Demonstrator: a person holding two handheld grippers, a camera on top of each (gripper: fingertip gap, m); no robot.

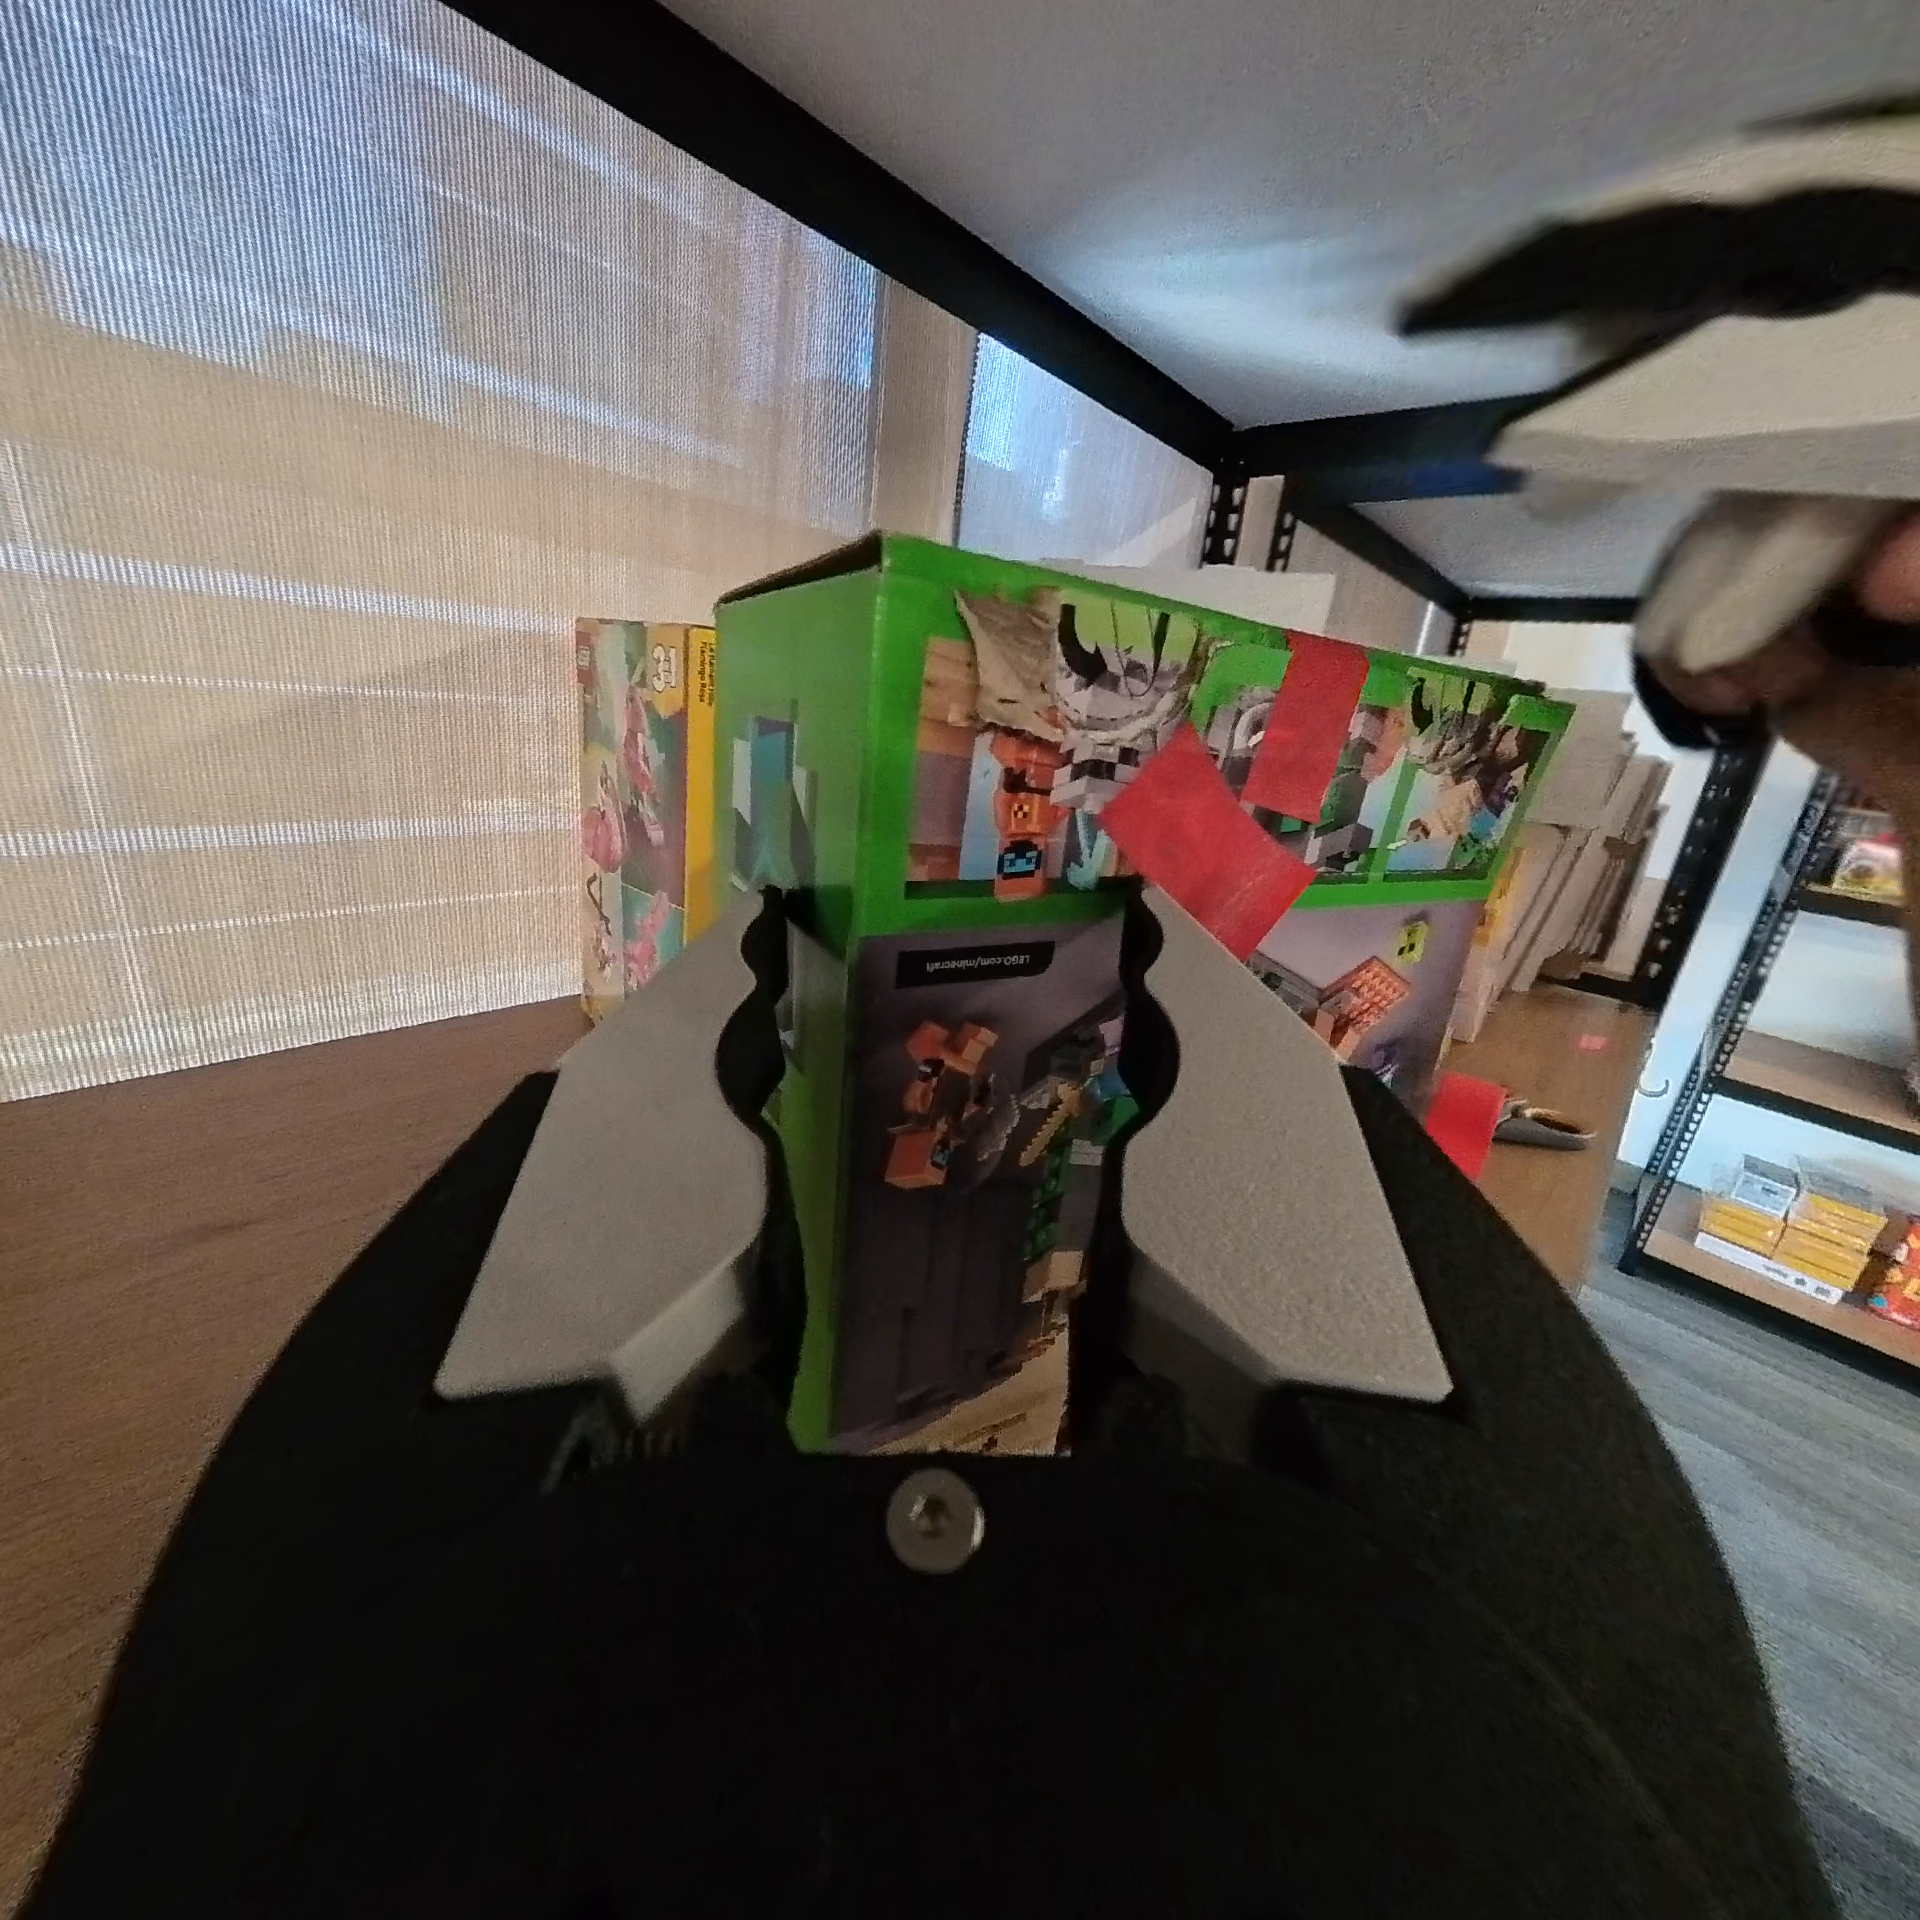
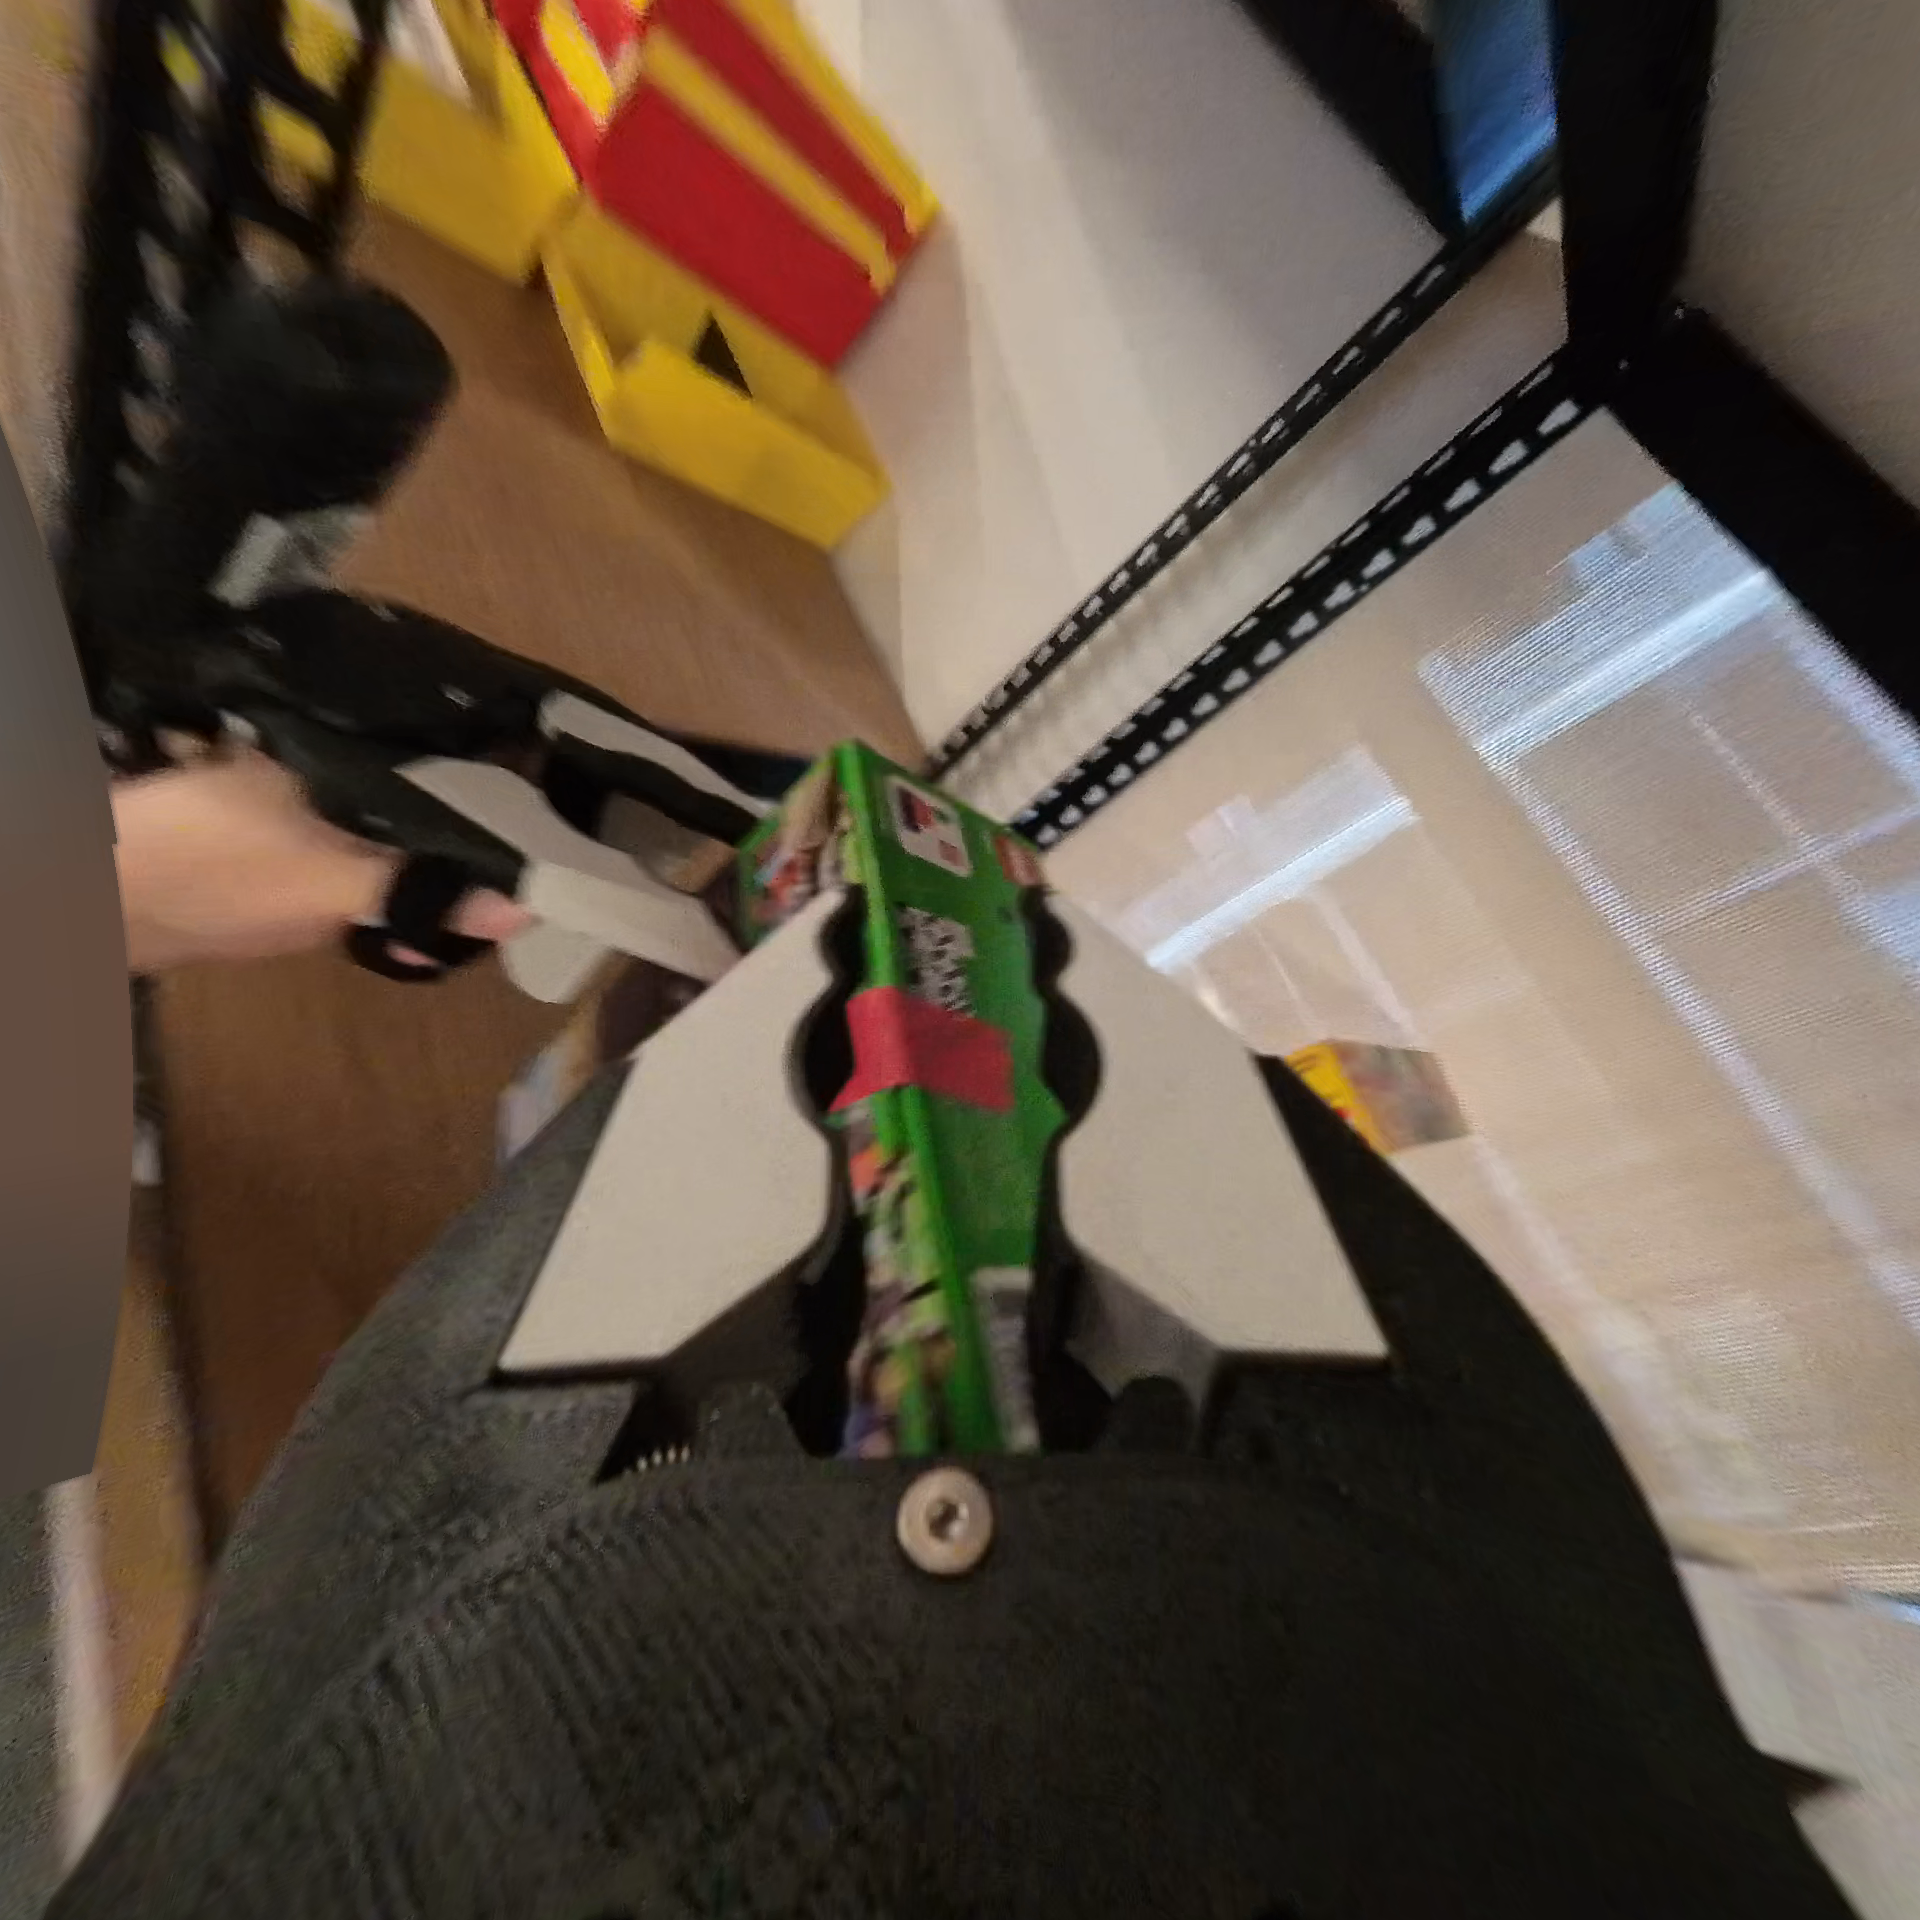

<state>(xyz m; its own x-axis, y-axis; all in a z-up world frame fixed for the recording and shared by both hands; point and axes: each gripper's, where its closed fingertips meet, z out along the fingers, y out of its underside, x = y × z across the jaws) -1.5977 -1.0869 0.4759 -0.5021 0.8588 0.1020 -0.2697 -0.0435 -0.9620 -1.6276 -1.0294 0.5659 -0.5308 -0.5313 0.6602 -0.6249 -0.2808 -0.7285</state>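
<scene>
A: Left gripper (image 1: 940, 925)?
B: Clamped on one end of the green box (image 1: 1039, 790), grey fingers (image 1: 644, 1122) pressed to both faces. Box stands on edge above the wood shelf (image 1: 208, 1195).

A: Right gripper (image 2: 940, 914)?
B: Pinching the same box along its narrow side, at the red tape (image 2: 925, 1060).

A: Beyond?
B: A pink-and-yellow box (image 1: 644, 810) upright on the shelf behind. Farther off, yellow and red boxes (image 2: 717, 260), black rack posts (image 2: 1247, 644), window blind (image 1: 364, 623).
</scene>
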